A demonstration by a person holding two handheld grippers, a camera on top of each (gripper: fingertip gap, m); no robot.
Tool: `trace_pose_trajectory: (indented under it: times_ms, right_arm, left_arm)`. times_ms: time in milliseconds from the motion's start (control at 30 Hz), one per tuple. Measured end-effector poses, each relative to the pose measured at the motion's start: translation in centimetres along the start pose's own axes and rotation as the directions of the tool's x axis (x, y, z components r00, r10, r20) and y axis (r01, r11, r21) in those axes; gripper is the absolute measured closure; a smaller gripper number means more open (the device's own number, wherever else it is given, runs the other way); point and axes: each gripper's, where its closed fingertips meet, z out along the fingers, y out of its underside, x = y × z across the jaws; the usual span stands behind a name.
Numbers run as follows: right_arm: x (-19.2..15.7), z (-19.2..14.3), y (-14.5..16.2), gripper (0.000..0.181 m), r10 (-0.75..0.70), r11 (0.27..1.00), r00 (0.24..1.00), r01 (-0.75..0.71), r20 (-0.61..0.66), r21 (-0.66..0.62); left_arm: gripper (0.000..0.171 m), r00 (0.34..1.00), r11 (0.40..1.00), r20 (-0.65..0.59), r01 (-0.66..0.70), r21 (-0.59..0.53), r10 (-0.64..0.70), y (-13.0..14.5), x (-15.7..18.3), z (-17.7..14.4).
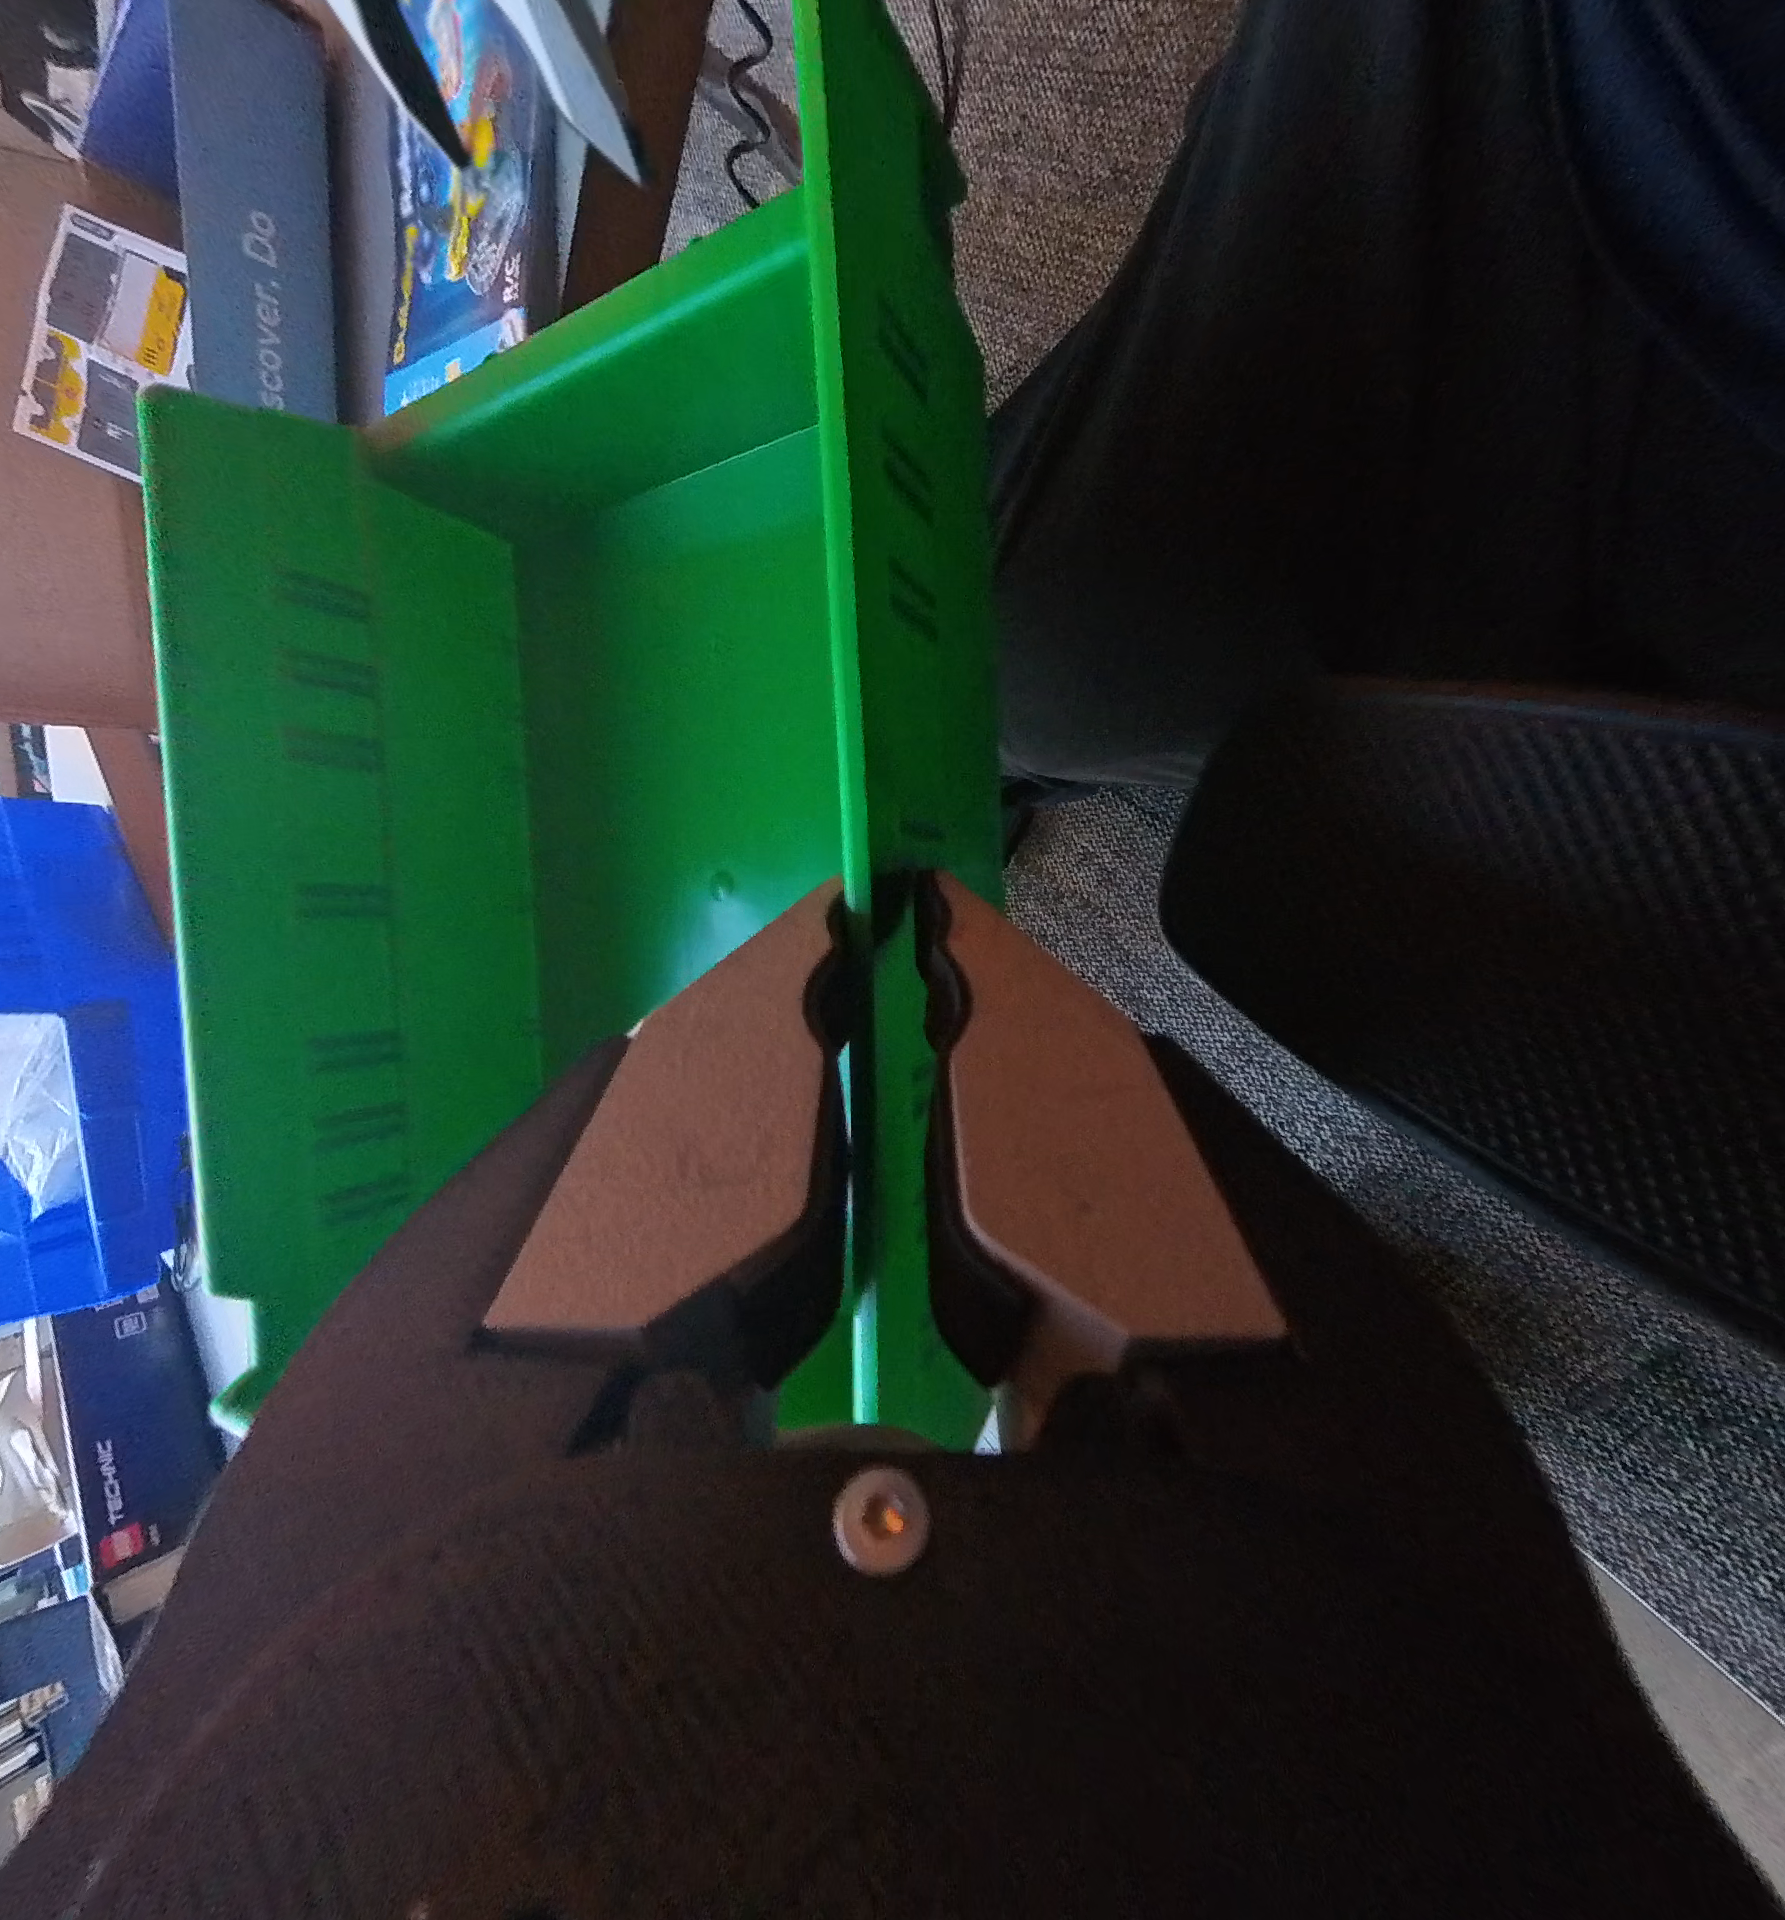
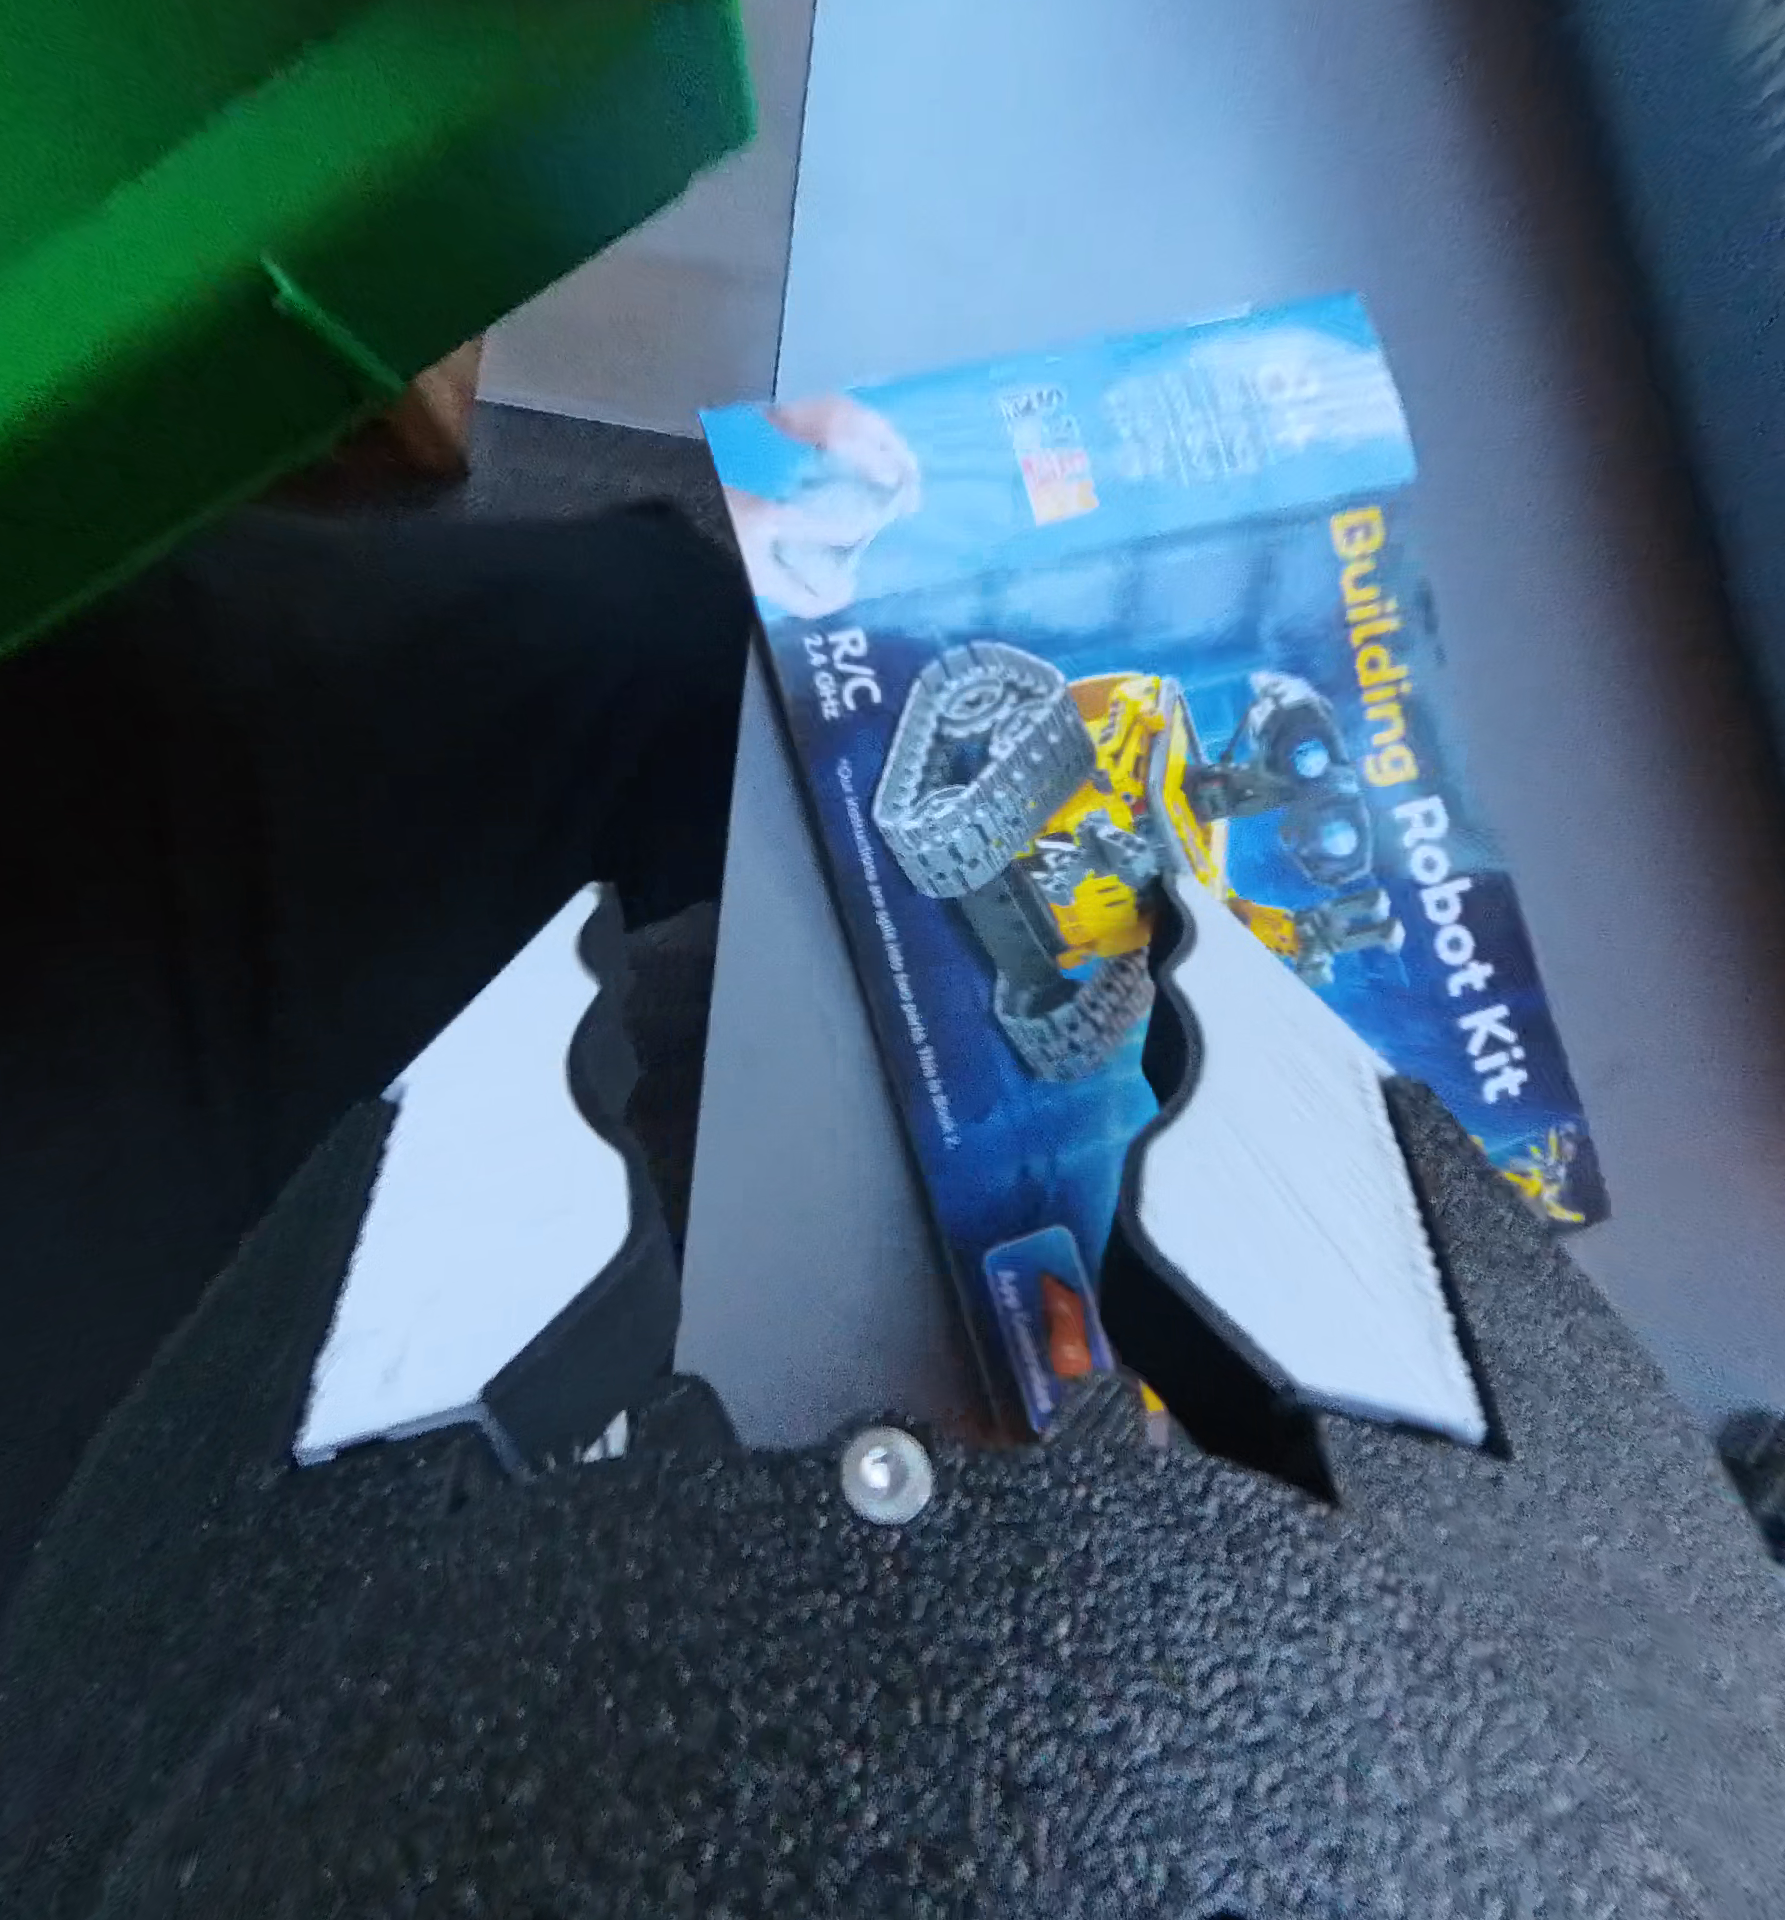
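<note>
My left gripper (image 1: 883, 914) is shut on the side wall of a green plastic bin (image 1: 659, 675) and holds it tipped on its side. The bin's inside looks empty. The bin also shows at the top left of the right wrist view (image 2: 192, 260). My right gripper (image 2: 888, 904) has its jaws wide apart over a blue booklet (image 2: 1231, 623) with a yellow tracked robot pictured on it. The booklet lies on a grey surface (image 2: 1075, 156) near its edge. The right finger (image 2: 1283, 1195) overlaps the booklet's face. The right gripper also shows at the top of the left wrist view (image 1: 550, 166).
A person's dark trouser leg (image 1: 1387, 364) and a black mesh seat (image 1: 1542, 987) are to the right, over grey carpet (image 1: 1283, 1195). On the left are a brown cardboard box (image 1: 15, 520), a long grey box (image 1: 244, 208), a blue bin (image 1: 36, 987) and stacked toy boxes (image 1: 129, 1455). Across from one pair of fingers to the other is roughly 30 cm.
</note>
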Motion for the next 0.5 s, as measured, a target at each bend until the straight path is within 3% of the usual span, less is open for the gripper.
trace_pose_trajectory:
  times_ms: [133, 300, 500]
  right_arm:
    - [-1.5, 0.5, 0.1, 0.082, -0.092, 0.996, 0.995, 0.093, -0.045, 0.004]
    - [-3.1, -0.6, 0.5, 0.117, -0.160, 0.987, 0.976, 0.158, -0.150, -0.025]
    - [-1.0, 0.0, 2.7, 0.106, -0.390, 0.919, 0.832, 0.326, -0.395, -0.220]
  left_arm:
    - [0.164, 1.000, 1.000, -0.007, 0.017, -0.008, -0.018, 0.8, 0.3, -0.1]
    - [0.163, 0.999, 0.999, -0.002, 0.034, -0.018, -0.034, 1.3, 0.4, 0.0]
    - [0.163, 0.999, 0.999, -0.009, 0.033, -0.009, -0.034, 1.1, 0.8, 0.0]
